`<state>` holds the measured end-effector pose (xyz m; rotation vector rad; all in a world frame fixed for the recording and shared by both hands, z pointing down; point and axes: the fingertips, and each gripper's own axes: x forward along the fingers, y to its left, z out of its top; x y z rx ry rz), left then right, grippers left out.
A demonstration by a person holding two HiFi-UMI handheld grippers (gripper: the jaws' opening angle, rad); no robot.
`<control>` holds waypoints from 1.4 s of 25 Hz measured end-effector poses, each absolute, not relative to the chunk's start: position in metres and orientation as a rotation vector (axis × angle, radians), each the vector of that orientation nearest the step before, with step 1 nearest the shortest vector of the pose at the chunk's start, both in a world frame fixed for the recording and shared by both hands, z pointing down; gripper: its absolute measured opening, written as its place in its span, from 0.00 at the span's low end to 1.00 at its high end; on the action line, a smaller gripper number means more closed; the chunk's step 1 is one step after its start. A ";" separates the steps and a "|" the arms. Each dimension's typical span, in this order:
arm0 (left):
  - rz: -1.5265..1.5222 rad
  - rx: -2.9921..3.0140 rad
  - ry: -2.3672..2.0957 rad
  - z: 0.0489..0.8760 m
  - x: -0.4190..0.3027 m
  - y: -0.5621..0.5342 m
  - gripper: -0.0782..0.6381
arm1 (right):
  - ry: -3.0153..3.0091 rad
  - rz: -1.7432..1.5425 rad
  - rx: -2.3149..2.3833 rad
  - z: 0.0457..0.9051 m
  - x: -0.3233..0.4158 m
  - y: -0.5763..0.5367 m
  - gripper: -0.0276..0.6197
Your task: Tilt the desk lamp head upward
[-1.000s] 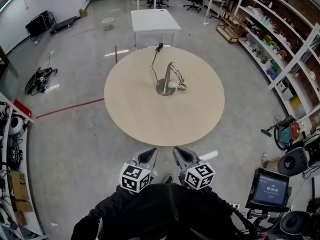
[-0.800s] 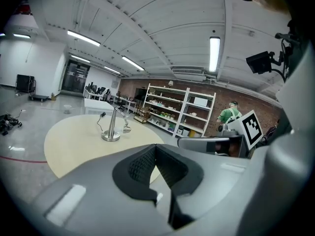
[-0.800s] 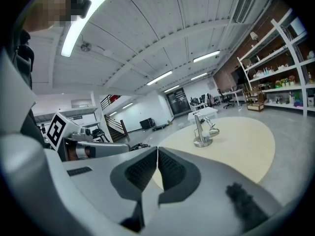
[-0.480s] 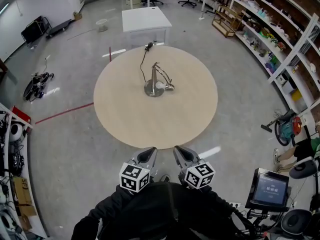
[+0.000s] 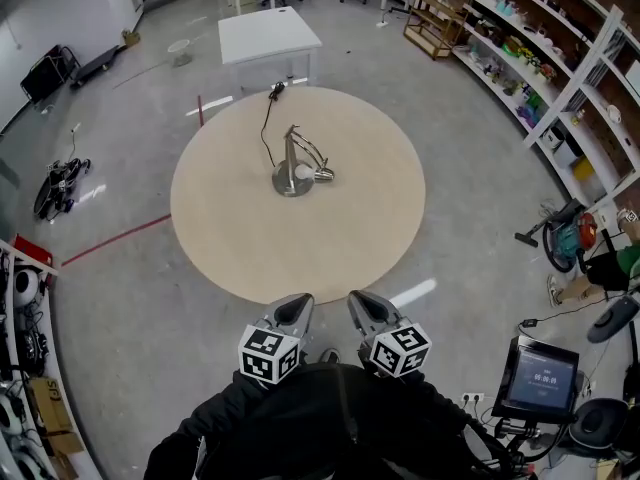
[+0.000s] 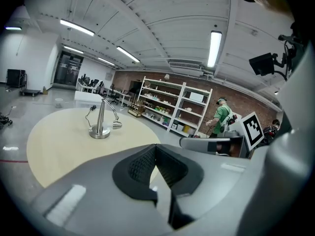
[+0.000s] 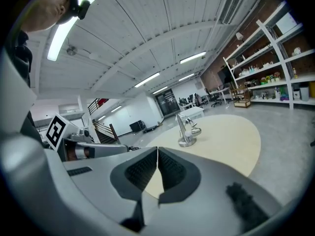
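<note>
A silver desk lamp stands near the middle of a round beige table, its head drooping to the right of the round base and its black cord running to the far edge. The lamp shows small in the left gripper view, and in the right gripper view the lamp is also far ahead. My left gripper and right gripper are held side by side close to my body, short of the table's near edge. Both are shut with nothing between the jaws.
A white square table stands beyond the round one. Shelving full of items lines the right wall. A monitor on a stand is at lower right, equipment lies on the floor at left, and red tape marks the floor.
The view has shifted: the table and lamp now sit lower and further left, and closer. Both grippers stay in the same place against my body, still shut.
</note>
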<state>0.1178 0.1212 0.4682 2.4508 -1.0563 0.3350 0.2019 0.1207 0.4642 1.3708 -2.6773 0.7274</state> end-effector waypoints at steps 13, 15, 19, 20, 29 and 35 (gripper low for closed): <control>0.274 2.468 -0.932 0.477 0.086 0.025 0.12 | -2.568 0.721 1.454 0.476 0.168 0.034 0.05; 0.256 2.478 -0.920 0.479 0.078 0.002 0.12 | -2.552 0.708 1.463 0.479 0.159 0.012 0.05; 0.220 2.483 -0.891 0.476 0.059 -0.038 0.12 | -2.519 0.677 1.473 0.475 0.141 -0.025 0.05; 0.212 2.478 -0.888 0.473 0.054 -0.045 0.12 | -2.510 0.677 1.478 0.472 0.138 -0.031 0.05; 0.176 2.452 -0.810 0.481 0.032 -0.090 0.12 | -2.403 0.696 1.502 0.475 0.117 -0.068 0.05; 0.132 2.428 -0.868 0.479 0.022 -0.120 0.12 | -2.348 0.732 1.529 0.477 0.129 -0.096 0.05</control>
